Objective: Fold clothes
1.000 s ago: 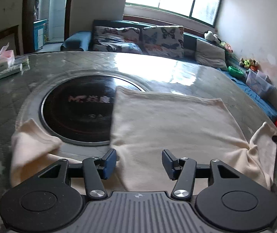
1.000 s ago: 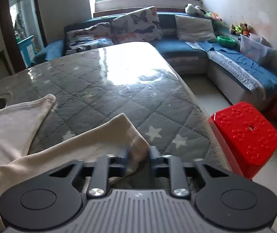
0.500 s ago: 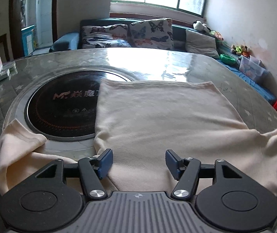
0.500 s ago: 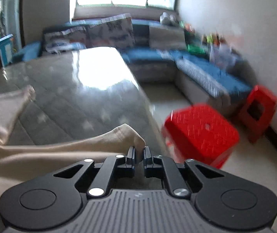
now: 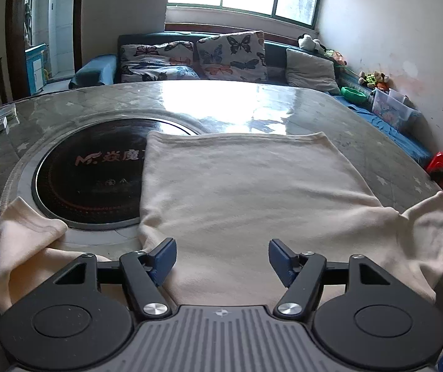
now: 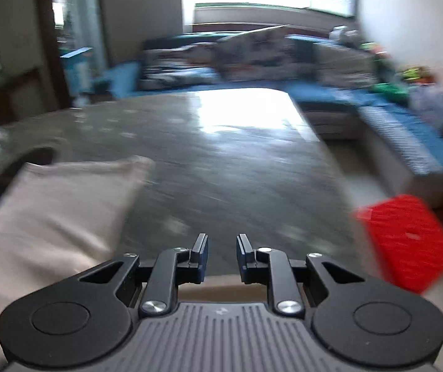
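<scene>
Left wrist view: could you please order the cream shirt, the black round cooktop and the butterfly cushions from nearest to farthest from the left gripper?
1. Cream shirt, directly below the left gripper.
2. Black round cooktop, ahead on the left.
3. Butterfly cushions, on the sofa beyond the table.

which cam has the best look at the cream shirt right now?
Left wrist. The cream shirt lies sharp and nearly whole on the table, both sleeves spread, one over the black induction cooktop rim. The right wrist view is motion-blurred and catches only one part at its left edge.
</scene>
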